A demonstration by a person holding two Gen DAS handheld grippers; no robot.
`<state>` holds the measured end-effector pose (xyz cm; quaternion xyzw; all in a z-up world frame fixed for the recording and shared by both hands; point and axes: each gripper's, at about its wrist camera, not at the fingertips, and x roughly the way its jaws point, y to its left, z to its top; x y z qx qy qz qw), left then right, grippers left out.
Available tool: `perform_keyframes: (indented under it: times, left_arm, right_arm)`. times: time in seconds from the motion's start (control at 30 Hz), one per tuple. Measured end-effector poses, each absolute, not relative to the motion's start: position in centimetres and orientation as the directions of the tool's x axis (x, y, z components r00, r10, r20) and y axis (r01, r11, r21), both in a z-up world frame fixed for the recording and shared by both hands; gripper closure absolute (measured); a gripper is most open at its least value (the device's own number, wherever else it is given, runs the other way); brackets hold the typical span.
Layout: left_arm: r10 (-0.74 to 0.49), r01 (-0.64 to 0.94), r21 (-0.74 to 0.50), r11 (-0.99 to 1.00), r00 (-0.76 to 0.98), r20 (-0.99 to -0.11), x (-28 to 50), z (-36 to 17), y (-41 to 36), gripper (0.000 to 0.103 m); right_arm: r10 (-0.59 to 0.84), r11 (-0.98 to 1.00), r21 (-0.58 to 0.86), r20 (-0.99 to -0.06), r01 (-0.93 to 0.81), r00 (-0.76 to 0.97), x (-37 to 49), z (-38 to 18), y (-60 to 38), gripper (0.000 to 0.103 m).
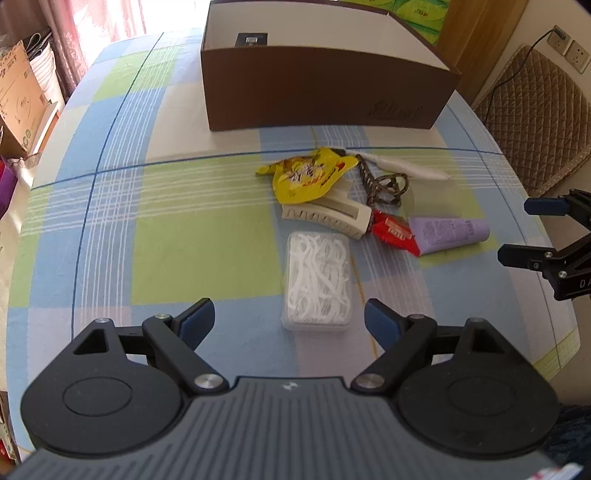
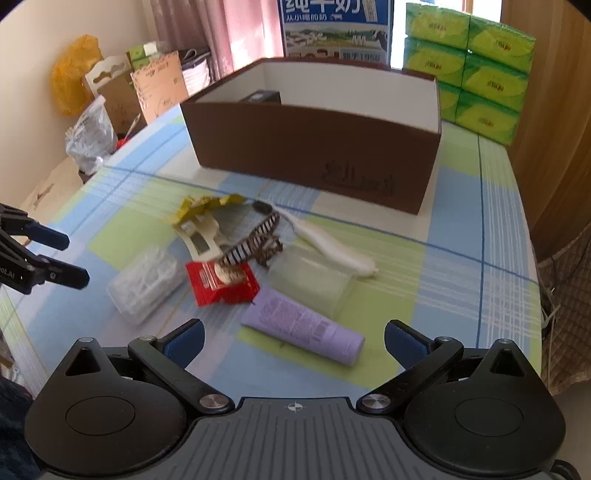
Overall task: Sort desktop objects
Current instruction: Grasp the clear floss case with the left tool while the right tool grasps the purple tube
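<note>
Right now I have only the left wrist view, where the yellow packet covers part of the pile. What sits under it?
Observer: In the right wrist view a cream hair claw clip lies under the yellow packet, its far end under the wrapper.
Operator: Anything beside the purple tube that I miss?
Observer: A clear plastic piece lies just beyond the purple tube, hardly visible in your view.
Operator: And past the brown box?
Observer: Green tissue packs are stacked behind the brown box, next to a blue milk carton.
</note>
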<state>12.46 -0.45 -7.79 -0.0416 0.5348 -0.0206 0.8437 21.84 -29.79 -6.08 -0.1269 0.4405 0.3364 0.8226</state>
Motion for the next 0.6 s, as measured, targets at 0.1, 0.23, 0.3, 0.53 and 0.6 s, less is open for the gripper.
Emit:
perform_keyframes:
  times: [0.1, 0.23, 0.3, 0.53, 0.6]
  left_arm:
    - [-0.088, -0.011, -0.102, 0.995, 0.422, -0.903, 12.5, -8.4, -0.5, 0.017]
    - [-0.091, -0.002, -0.101, 0.995, 0.422, -0.902, 12.8, -8.9, -0.7, 0.017]
    - [-0.086, -0.004, -0.096, 0.995, 0.421, -0.903, 13.0, -9.2, -0.7, 0.017]
    - [-0.075, -0.001, -0.083, 0.997, 0.413, -0.908, 13.6, -10.1, -0.6, 0.018]
    - [-0.07, 0.003, -0.075, 0.997, 0.408, -0.91, 13.8, -10.4, -0.9, 0.018]
  right_arm:
    - [0.441, 0.731, 0.086, -0.816, -0.677, 0.373, 22.0, -7.0, -29.9, 0.002]
    - [0.451, 0.702, 0.076, -0.817, -0.708, 0.36, 22.8, -8.0, -29.9, 0.012]
    - [0.453, 0.675, 0.064, -0.822, -0.735, 0.344, 23.4, -8.5, -29.7, 0.023]
    - [0.427, 0.567, -0.02, -0.848, -0.823, 0.315, 24.6, -10.6, -29.0, 0.041]
    - [0.419, 0.536, -0.04, -0.855, -0.843, 0.307, 24.8, -11.2, -28.8, 0.045]
